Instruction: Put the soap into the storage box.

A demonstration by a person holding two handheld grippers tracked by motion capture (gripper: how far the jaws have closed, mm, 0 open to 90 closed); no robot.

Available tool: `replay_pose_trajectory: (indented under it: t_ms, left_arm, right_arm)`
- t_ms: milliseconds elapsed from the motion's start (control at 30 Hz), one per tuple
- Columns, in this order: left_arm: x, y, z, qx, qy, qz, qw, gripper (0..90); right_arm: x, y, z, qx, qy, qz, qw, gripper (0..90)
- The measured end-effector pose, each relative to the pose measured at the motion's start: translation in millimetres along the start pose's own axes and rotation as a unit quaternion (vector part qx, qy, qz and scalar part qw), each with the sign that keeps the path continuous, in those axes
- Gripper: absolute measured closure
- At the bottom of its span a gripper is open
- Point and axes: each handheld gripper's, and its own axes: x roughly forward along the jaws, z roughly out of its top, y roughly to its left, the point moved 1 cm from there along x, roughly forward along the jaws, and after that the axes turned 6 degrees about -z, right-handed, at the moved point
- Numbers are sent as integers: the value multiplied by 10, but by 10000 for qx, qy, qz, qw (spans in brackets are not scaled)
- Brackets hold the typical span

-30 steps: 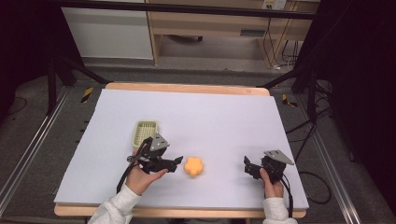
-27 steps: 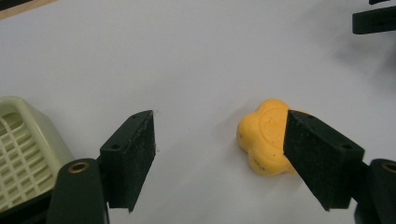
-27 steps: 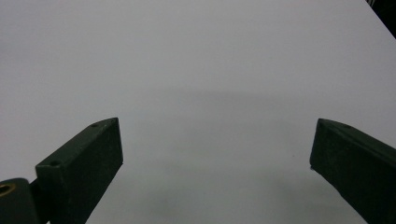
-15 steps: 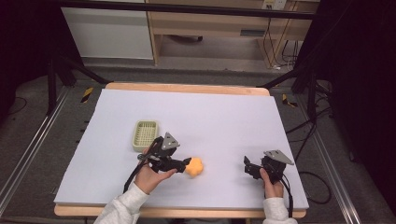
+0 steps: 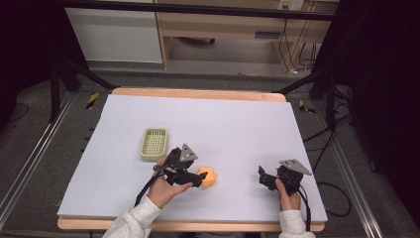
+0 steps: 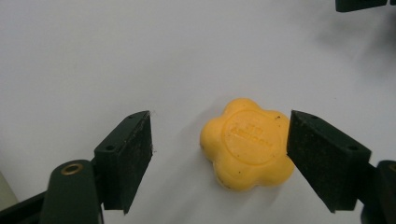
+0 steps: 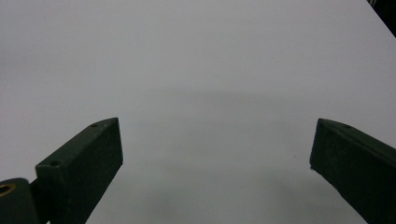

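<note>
The left claw (image 6: 219, 158) had just been opening, its jaws standing apart around the yellow flower-shaped soap bar (image 6: 246, 143); the right-hand pad sat at the bar's edge, the other well clear. The bar lay flat on the white counter (image 5: 237, 124), at four o'clock from the pale green slotted soap dish (image 5: 154, 144). The grasp looked not yet made, and any carry was left. The right claw (image 7: 215, 154) hung open, holding nothing.

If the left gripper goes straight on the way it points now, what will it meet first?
Probably the orange flower-shaped soap: it lies on the white table between the open jaws of the left gripper, off-centre, close against one jaw. Beyond it the sheet looks bare.
</note>
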Motion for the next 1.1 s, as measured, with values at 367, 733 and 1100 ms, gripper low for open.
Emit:
replay_pose_trajectory:
  t_ms: [367, 733, 1100]
  left_arm:
    - [103, -75, -2, 91, 155, -98, 9998, 195]
    - [165, -104, 2, 167, 275, -154, 9994, 170]
    - [237, -122, 2, 270, 435, -105, 9986, 153]
  right_arm:
    - [3, 0, 0, -8, 1, 21, 10000, 30]
    - [5, 0, 1, -27, 9, 32, 10000, 30]
    - [5, 1, 0, -21, 14, 44, 10000, 31]
